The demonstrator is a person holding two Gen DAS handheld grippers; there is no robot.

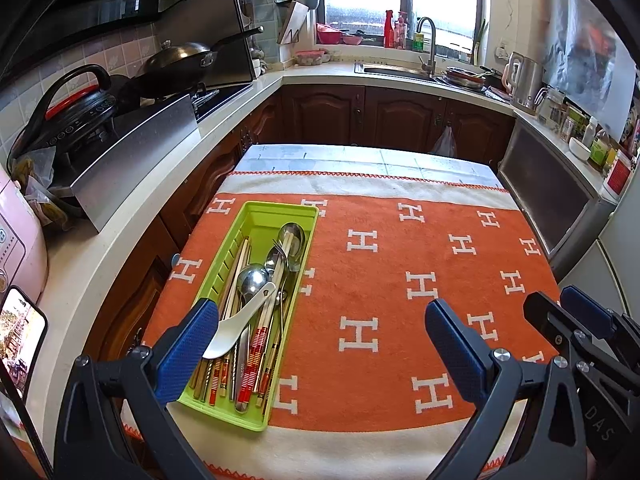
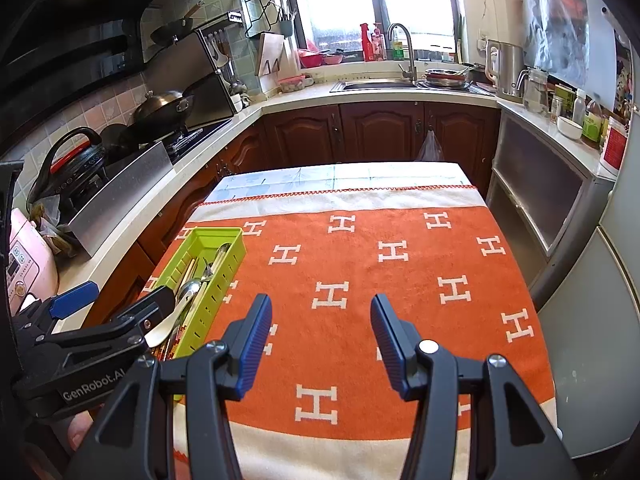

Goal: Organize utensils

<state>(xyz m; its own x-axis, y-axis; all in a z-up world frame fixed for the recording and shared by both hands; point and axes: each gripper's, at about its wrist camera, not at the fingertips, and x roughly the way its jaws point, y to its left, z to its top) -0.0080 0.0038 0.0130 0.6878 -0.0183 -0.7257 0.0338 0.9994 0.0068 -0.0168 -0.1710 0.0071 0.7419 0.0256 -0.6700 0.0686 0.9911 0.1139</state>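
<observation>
Both grippers, left gripper (image 1: 320, 344) and right gripper (image 2: 321, 340), hang wide and empty; spoons, fork and chopsticks all lie in the green tray (image 1: 280, 211), left side of the orange cloth (image 1: 400, 280); sorting looks done.

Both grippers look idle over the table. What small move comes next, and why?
Probably ease the open left gripper left and down onto the white spoon. It lies on top of the jumbled chopsticks in the green tray, beside the left finger, so it looks easiest to lift out first.
</observation>
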